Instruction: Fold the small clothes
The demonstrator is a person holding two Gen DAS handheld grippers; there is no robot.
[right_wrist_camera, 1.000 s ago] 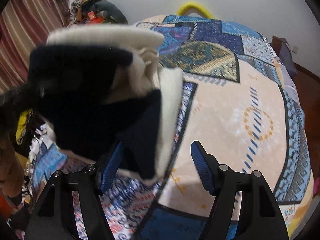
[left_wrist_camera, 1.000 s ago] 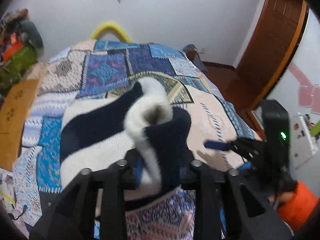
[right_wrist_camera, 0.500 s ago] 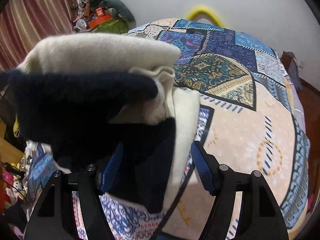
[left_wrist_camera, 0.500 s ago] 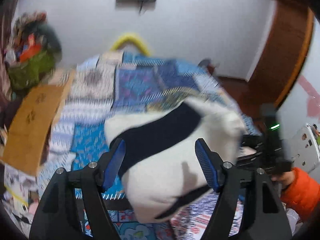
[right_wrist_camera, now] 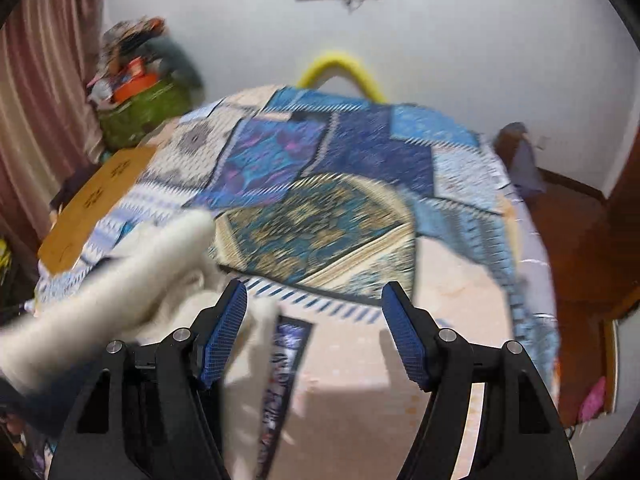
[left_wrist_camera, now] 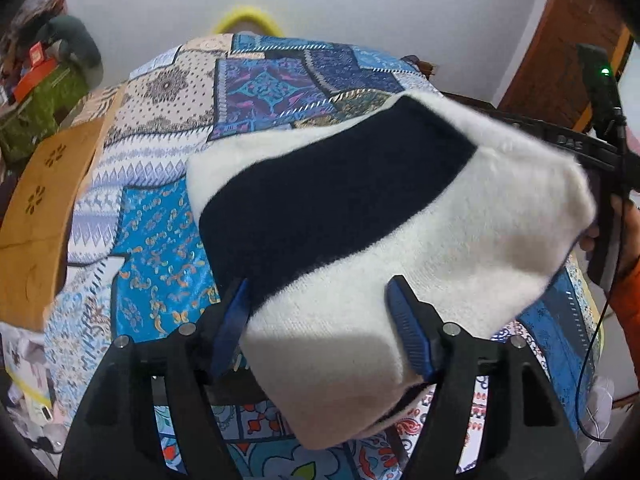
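Left gripper point(left_wrist_camera: 318, 322) jaws closing slightly, clear of sweater point(left_wrist_camera: 384, 216); right gripper point(right_wrist_camera: 314, 330) jaws wide, empty; patchwork bedspread point(right_wrist_camera: 320, 216), white wall.

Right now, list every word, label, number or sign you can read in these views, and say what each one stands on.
Nothing can be read in either view.
On the orange box in the pile at the left, any print is too blurred to read.
On the cardboard sheet there are only flower-shaped cut-outs, no letters.
On the right gripper, the left wrist view shows faint raised marks on its black body, too blurred to read.

Left gripper point(left_wrist_camera: 318, 320) closing slightly, pads apparently clear; right gripper point(right_wrist_camera: 314, 332) jaws apart
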